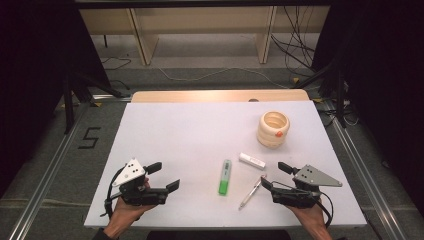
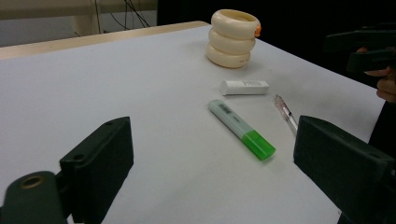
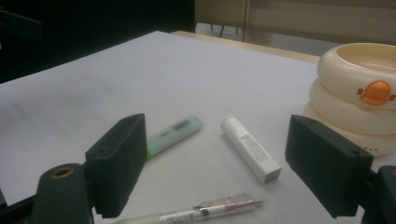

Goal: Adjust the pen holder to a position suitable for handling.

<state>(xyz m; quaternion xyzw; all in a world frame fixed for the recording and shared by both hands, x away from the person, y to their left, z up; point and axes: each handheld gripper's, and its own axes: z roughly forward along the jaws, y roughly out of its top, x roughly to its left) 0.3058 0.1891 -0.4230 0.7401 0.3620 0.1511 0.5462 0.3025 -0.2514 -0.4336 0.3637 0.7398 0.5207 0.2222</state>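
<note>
A green highlighter, a white capped tube and a clear pen lie on the white table top between my hands. A cream ringed pot with an orange knob stands at the back right. My left gripper is open near the front left, with nothing between its jaws. My right gripper is open at the front right, just right of the pen, holding nothing.
A wooden strip runs along the table's far edge. Beyond it are pale shelf legs and loose cables on the floor. Metal rails flank both sides. In the left gripper view, the right gripper shows at the far right.
</note>
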